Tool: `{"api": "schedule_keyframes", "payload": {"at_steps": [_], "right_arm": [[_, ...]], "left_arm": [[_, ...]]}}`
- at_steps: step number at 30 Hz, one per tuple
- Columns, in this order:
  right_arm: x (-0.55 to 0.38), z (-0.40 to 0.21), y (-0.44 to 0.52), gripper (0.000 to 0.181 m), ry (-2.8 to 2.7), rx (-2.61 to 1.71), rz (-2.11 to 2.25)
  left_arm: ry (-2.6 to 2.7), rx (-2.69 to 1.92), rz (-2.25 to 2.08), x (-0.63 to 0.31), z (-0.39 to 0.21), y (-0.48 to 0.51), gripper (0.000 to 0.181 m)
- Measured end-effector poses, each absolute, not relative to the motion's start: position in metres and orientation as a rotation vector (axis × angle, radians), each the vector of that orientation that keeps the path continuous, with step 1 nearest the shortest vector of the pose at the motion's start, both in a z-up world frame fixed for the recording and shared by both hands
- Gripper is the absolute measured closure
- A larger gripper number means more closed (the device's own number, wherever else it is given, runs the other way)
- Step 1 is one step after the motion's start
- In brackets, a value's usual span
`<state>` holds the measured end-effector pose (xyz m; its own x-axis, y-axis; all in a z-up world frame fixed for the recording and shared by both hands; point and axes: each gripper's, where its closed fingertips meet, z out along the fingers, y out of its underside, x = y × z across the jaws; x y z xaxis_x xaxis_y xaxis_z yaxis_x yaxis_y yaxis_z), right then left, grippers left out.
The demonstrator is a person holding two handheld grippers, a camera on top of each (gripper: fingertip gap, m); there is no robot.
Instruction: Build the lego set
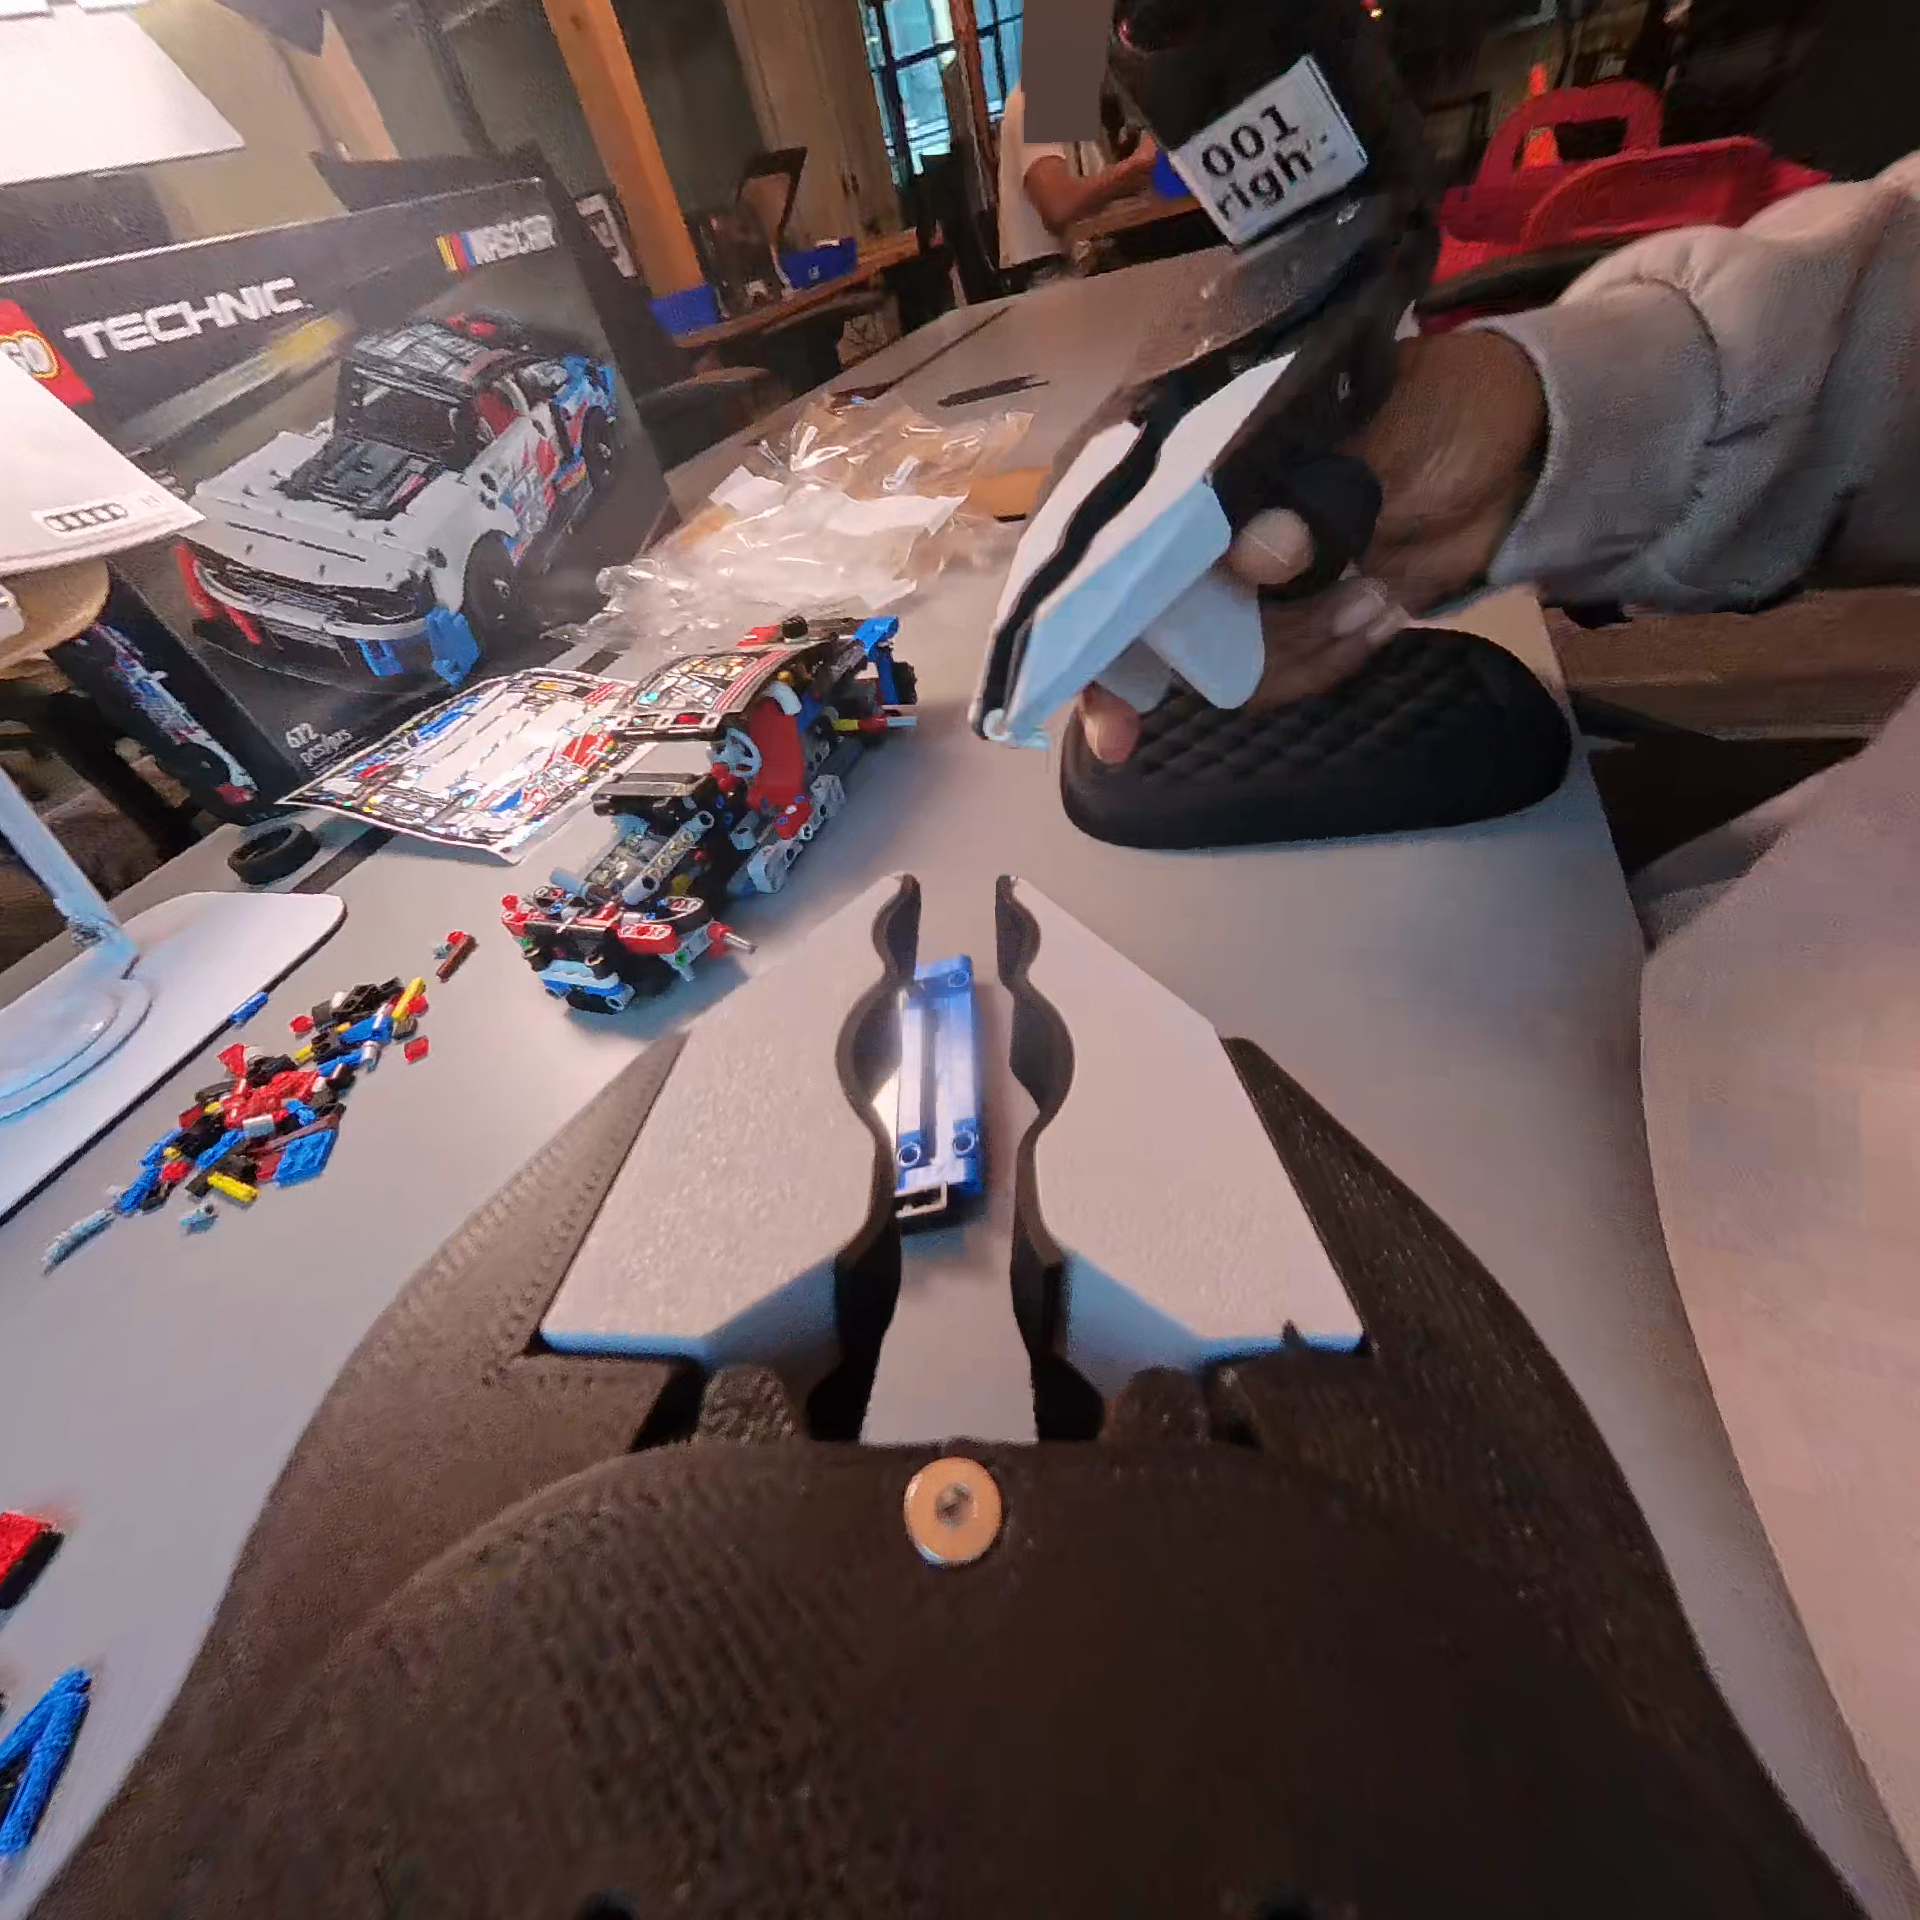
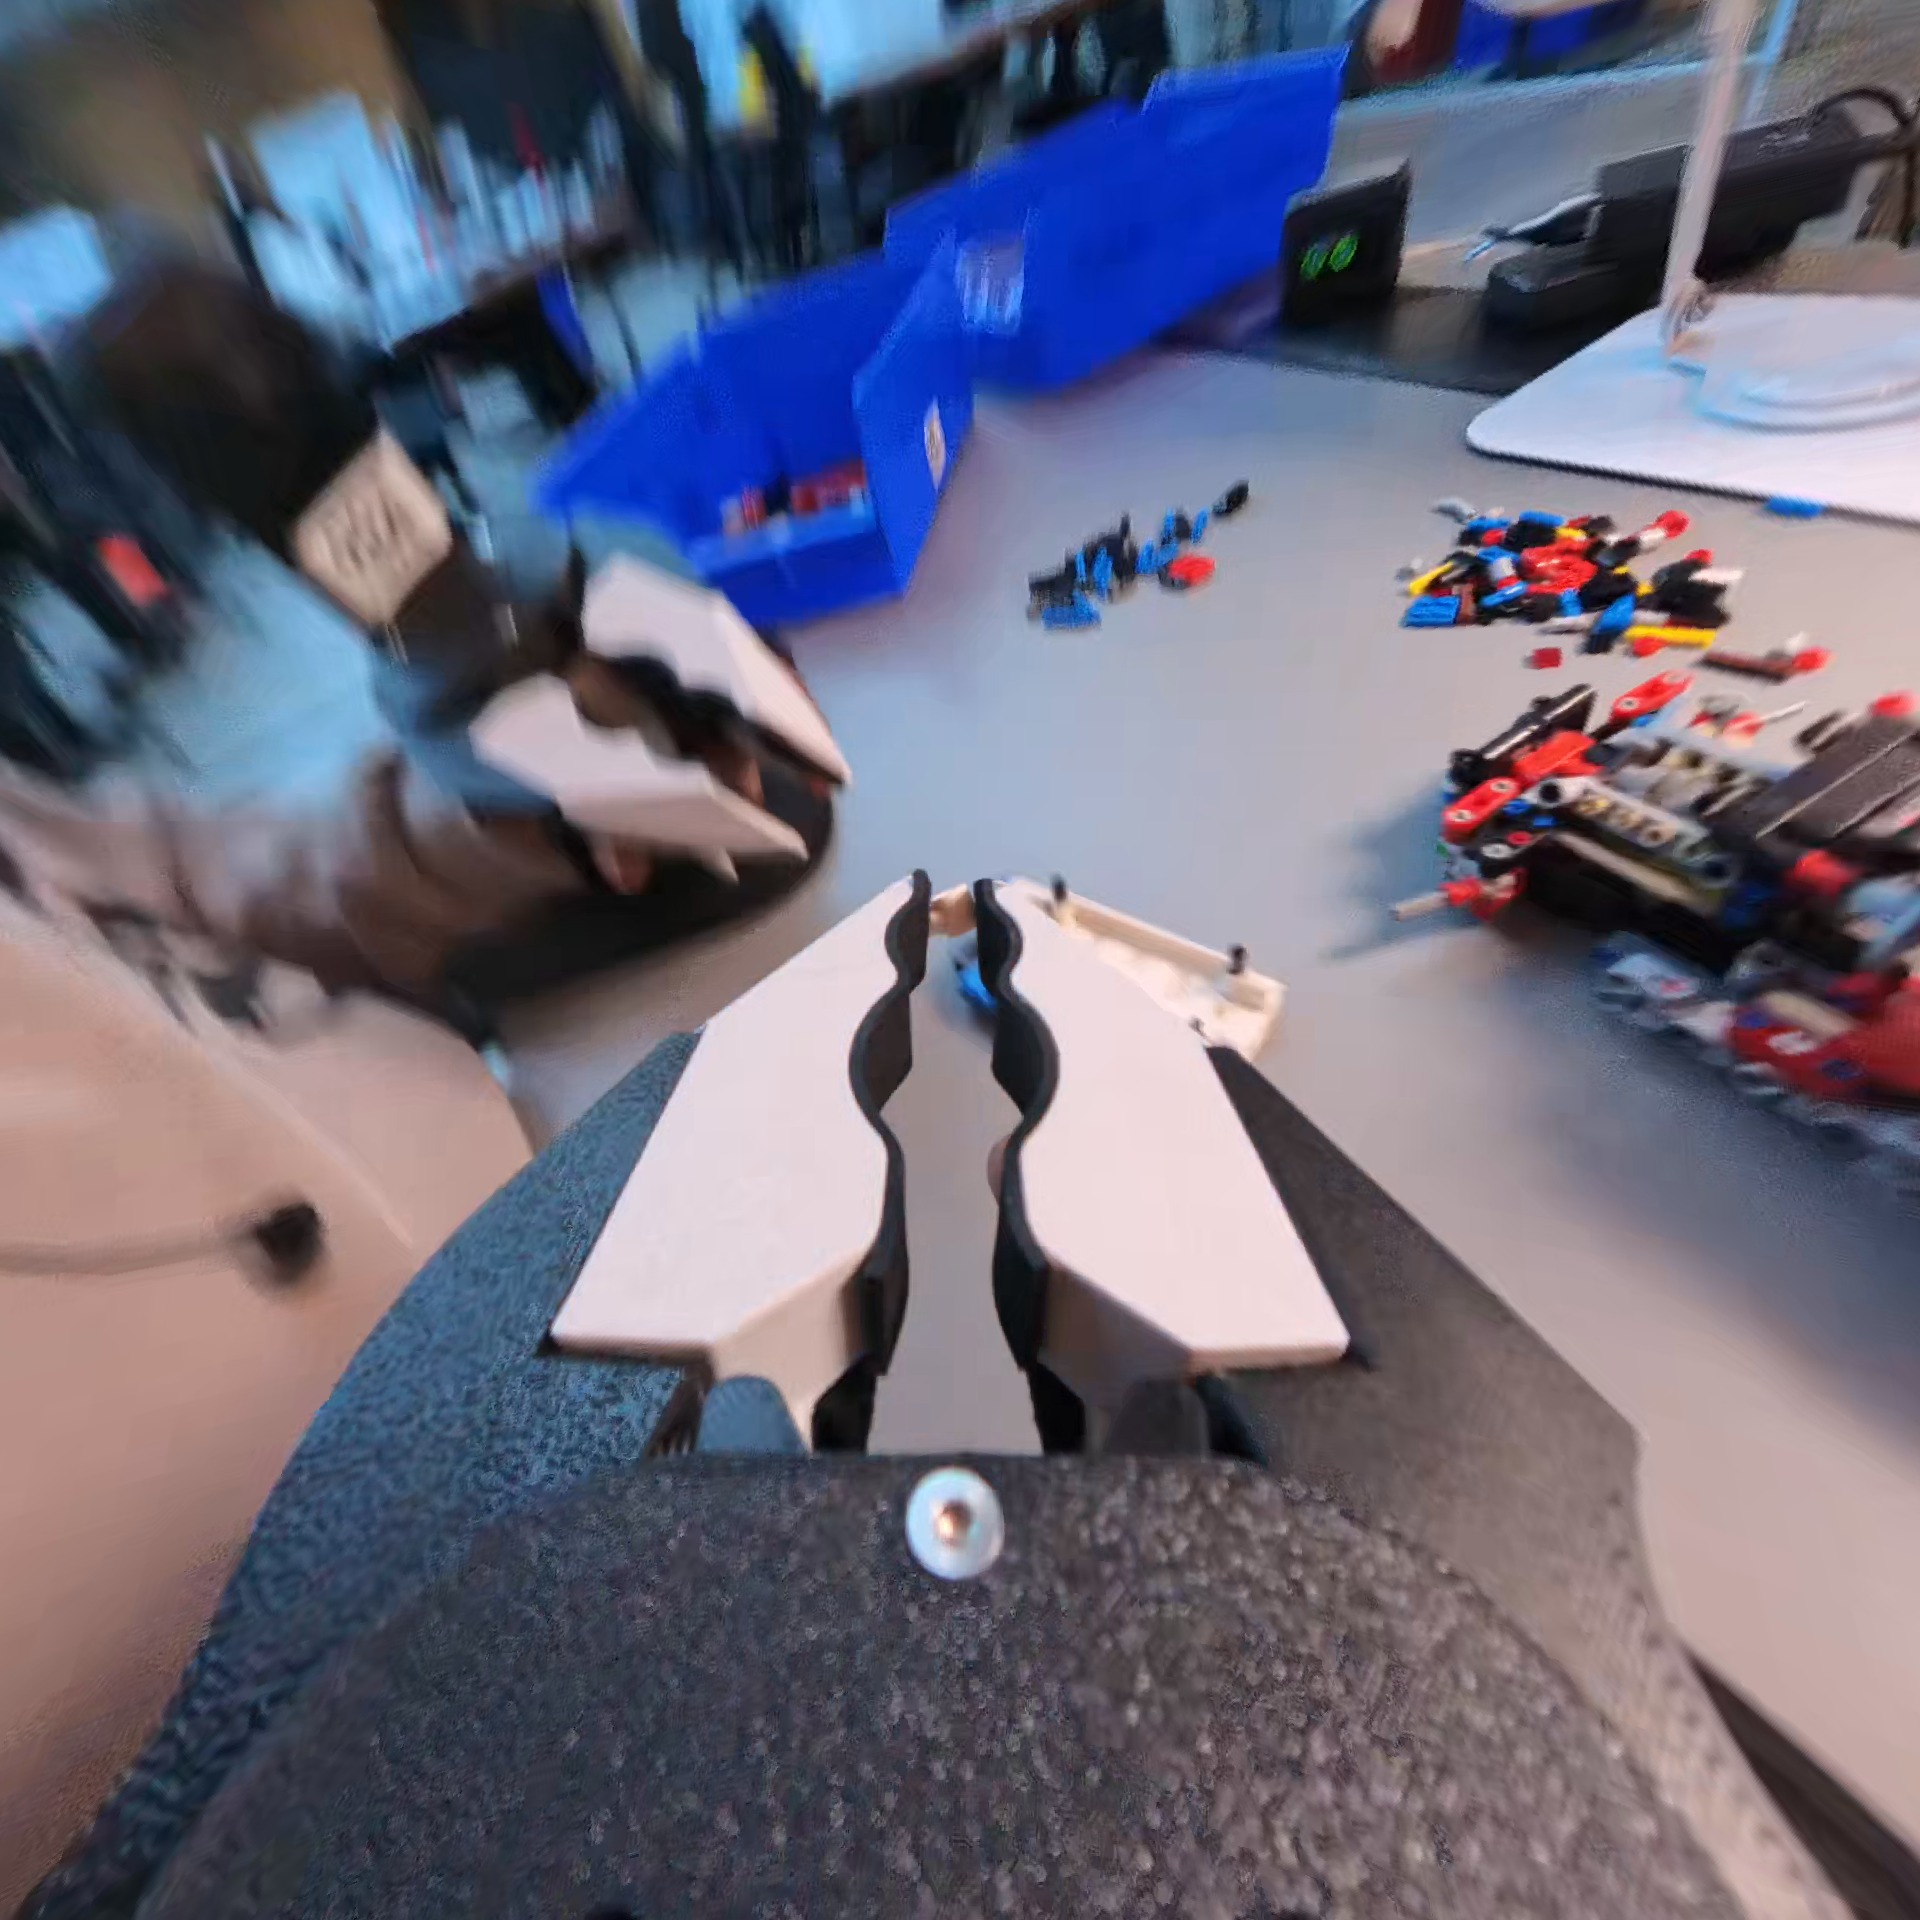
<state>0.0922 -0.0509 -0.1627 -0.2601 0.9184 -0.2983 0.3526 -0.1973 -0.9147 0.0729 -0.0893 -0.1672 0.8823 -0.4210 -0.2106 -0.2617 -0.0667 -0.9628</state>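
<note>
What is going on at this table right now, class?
A person is building a Lego car with a hand-held claw in each hand. The left claw sits low over the grey table with a blue panel piece between its fingers; whether it grips it is unclear. The right claw is nearly closed near a white piece. The half-built car, loose bricks and the set's box lie nearby.

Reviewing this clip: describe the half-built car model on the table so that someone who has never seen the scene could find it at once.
Start from the big set box standing at the table's far left, with the sticker sheet lying flat before it. The half-built car sits just right of that sheet, beyond the loose-parts pile. It is the only assembled thing there: an open black, grey and red frame with a blue nose.
</note>
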Motion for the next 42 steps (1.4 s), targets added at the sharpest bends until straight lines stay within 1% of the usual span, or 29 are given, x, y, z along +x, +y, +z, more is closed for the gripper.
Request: {"api": "schedule_keyframes", "payload": {"at_steps": [2,4,9,11,20,24,27,31,37,39,42], "right_arm": [[0.079,-0.148,-0.053,0.175,-1.245,-1.637,1.803],[0.068,-0.144,-0.057,0.175,-1.039,-1.682,1.961],[0.052,-0.141,-0.074,0.175,-0.933,-1.603,1.963],[0.050,-0.143,-0.079,0.175,-0.972,-1.585,1.924],[0.054,-0.137,-0.083,0.176,-1.082,-1.434,1.775],[0.062,-0.131,-0.095,0.176,-1.250,-1.337,1.848],[0.073,-0.125,-0.099,0.173,-1.371,-1.305,1.964],[0.087,-0.118,-0.111,0.165,-1.502,-1.350,2.229],[0.095,-0.117,-0.122,0.170,-1.659,-1.310,2.251],[0.095,-0.118,-0.122,0.175,-1.666,-1.310,2.247],[0.095,-0.119,-0.123,0.174,-1.677,-1.308,2.254]], "left_arm": [[0.472,-1.663,-0.128,0.075,-0.163,-0.083,0.166],[0.402,-1.664,-0.144,0.073,-0.158,-0.079,0.163],[0.317,-1.661,-0.165,0.067,-0.153,-0.078,0.165],[0.296,-1.627,-0.156,0.064,-0.147,-0.080,0.170],[0.353,-1.595,-0.126,0.063,-0.141,-0.086,0.179],[0.442,-1.537,-0.191,0.070,-0.136,-0.098,0.179],[0.500,-1.460,-0.256,0.074,-0.126,-0.108,0.179],[0.599,-1.381,-0.260,0.085,-0.118,-0.117,0.179],[0.679,-1.346,-0.244,0.098,-0.117,-0.121,0.179],[0.693,-1.342,-0.245,0.099,-0.117,-0.122,0.179],[0.720,-1.344,-0.232,0.101,-0.119,-0.123,0.179]]}}
